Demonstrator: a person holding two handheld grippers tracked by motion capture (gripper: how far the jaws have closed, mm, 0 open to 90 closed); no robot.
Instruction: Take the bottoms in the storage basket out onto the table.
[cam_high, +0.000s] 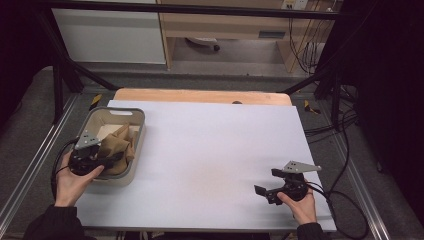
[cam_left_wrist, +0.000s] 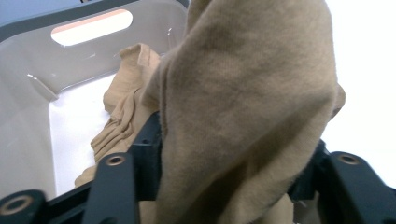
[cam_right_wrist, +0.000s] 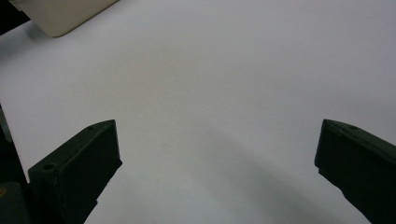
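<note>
Left tongs (cam_left_wrist: 233, 186) pinch tan cloth (cam_left_wrist: 243, 107) over white table (cam_high: 210, 150); right tongs (cam_right_wrist: 217, 163) gape empty.

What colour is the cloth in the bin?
Tan cloth, clearest in the left gripper view.

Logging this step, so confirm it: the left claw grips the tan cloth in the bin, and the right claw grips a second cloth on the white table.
Wrong about the right claw: the right gripper view shows its jaws apart over bare white table, holding nothing. The left claw does grip the tan cloth in the bin.
</note>
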